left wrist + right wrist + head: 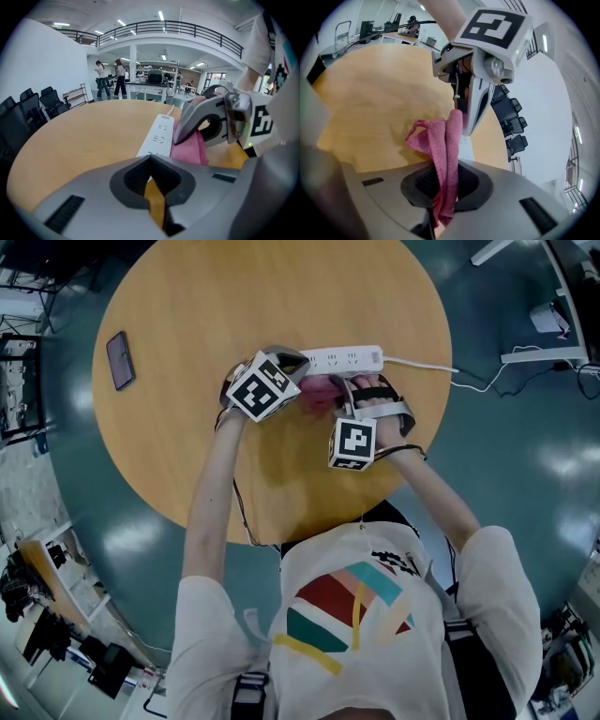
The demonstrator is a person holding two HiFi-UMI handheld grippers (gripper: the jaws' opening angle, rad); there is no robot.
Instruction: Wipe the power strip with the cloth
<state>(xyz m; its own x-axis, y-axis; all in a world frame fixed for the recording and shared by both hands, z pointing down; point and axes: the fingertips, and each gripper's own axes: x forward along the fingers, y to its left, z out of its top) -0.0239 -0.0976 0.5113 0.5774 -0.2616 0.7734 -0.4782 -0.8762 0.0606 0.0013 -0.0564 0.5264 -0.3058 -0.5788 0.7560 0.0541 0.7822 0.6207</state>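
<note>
A white power strip lies on the round wooden table, its cable running off to the right. A pink cloth sits bunched just in front of the strip, with my right gripper shut on it. In the right gripper view the cloth sticks out folded from between the jaws of the right gripper. My left gripper is at the strip's left end, shut with nothing between its jaws. In the left gripper view the strip runs away from the left gripper, the cloth to its right.
A dark phone lies at the table's left side. The strip's white cable runs over the right edge onto the floor. Office chairs stand beyond the table, and people stand far off in the hall.
</note>
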